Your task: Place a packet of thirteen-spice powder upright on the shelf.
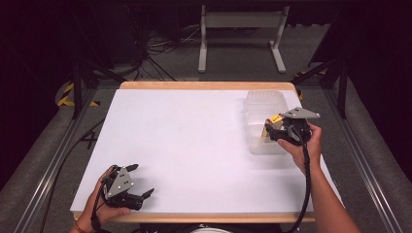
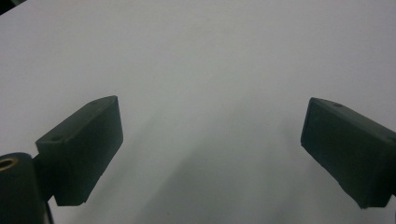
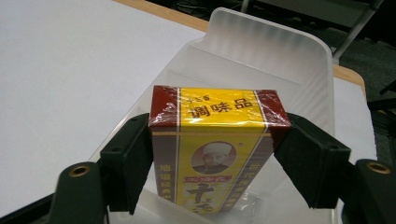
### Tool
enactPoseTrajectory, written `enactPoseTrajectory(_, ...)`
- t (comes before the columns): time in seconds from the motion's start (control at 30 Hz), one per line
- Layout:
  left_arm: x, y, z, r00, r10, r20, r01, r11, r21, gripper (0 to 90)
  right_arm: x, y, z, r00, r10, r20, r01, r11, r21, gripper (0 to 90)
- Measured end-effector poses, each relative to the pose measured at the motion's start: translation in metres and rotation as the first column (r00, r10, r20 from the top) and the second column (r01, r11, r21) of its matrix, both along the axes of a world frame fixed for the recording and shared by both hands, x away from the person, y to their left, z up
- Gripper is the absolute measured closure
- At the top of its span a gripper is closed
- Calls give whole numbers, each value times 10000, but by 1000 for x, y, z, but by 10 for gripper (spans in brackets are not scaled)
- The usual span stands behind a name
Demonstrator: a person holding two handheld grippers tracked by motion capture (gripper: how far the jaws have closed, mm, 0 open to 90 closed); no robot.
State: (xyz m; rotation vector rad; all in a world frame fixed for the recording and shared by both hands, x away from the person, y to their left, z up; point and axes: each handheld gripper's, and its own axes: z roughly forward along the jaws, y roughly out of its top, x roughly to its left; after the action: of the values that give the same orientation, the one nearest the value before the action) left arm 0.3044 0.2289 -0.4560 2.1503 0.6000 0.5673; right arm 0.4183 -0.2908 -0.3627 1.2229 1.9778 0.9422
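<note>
We have the seasoning box (image 3: 217, 149) pinched in our right gripper (image 3: 215, 154) over the clear plastic bin (image 3: 299, 60), release still to come, while our left gripper (image 2: 210, 154) rests spread on the white table (image 1: 184, 141).

We see a small box (image 3: 215, 154) wrapped in shiny clear film, yellow down the middle with dark red bands along its edges and corners. Its yellow end face, printed with red characters, points away from the camera in the right gripper view, and the long face below carries a small portrait and more characters. It is clamped by its two narrow sides. It sits over a clear plastic tub (image 3: 299, 60) with frosted walls and a raised, rounded far end. In the high view the tub (image 1: 265, 102) stands at the table's far right part, and the box (image 1: 272, 124) is above its near half.
</note>
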Motion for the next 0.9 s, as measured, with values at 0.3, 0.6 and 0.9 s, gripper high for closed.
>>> enactPoseTrajectory(0.3,0,0,0,10000,-2,-7,2,10000,-7,64,0,-1,0,10000,48,2,-48,10000,-4,290)
enactPoseTrajectory(0.6,0,0,0,10000,-5,-15,5,10000,-29,64,-1,-1,1,9999,153,23,-153,9999,-53,278)
enactPoseTrajectory(0.9,2,-1,0,10000,-44,16,44,10000,-34,64,-3,0,2,9997,251,-2,-251,9995,-187,259)
